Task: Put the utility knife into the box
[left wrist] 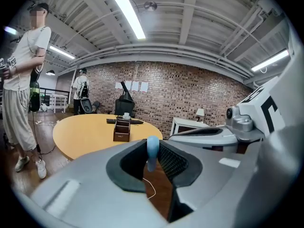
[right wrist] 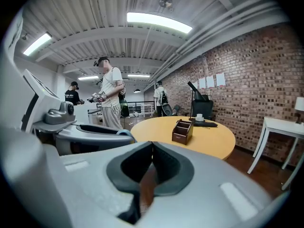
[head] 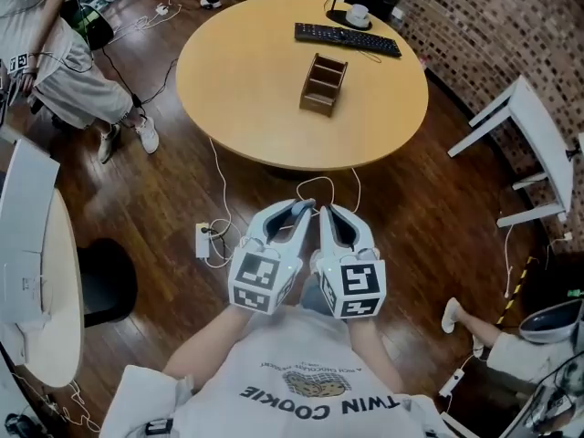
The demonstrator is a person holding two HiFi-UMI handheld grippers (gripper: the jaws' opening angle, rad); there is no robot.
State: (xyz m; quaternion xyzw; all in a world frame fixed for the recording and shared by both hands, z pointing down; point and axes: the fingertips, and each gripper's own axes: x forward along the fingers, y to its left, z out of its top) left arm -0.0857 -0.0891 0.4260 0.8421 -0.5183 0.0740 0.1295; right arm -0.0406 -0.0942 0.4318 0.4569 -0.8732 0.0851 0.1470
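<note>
A brown wooden box (head: 323, 84) with compartments stands on the round yellow table (head: 246, 108), far ahead of both grippers. My left gripper (head: 301, 210) is shut on the light-blue utility knife (head: 305, 205), whose rounded end (left wrist: 152, 148) sticks up between the pads. Close beside it, my right gripper (head: 327, 213) is shut with nothing in it; its pads meet at the tips (right wrist: 152, 148). Both are held over the wooden floor, short of the table's near edge. The box (left wrist: 121, 129) shows small in the left gripper view and again as the box (right wrist: 182, 130) in the right gripper view.
A black keyboard (head: 347, 38) and a white cup (head: 358, 14) lie at the table's far side. A power strip (head: 203, 241) with cables lies on the floor. A white table (head: 534, 144) stands right, another white table (head: 41, 281) left. A person (head: 73, 62) stands at far left.
</note>
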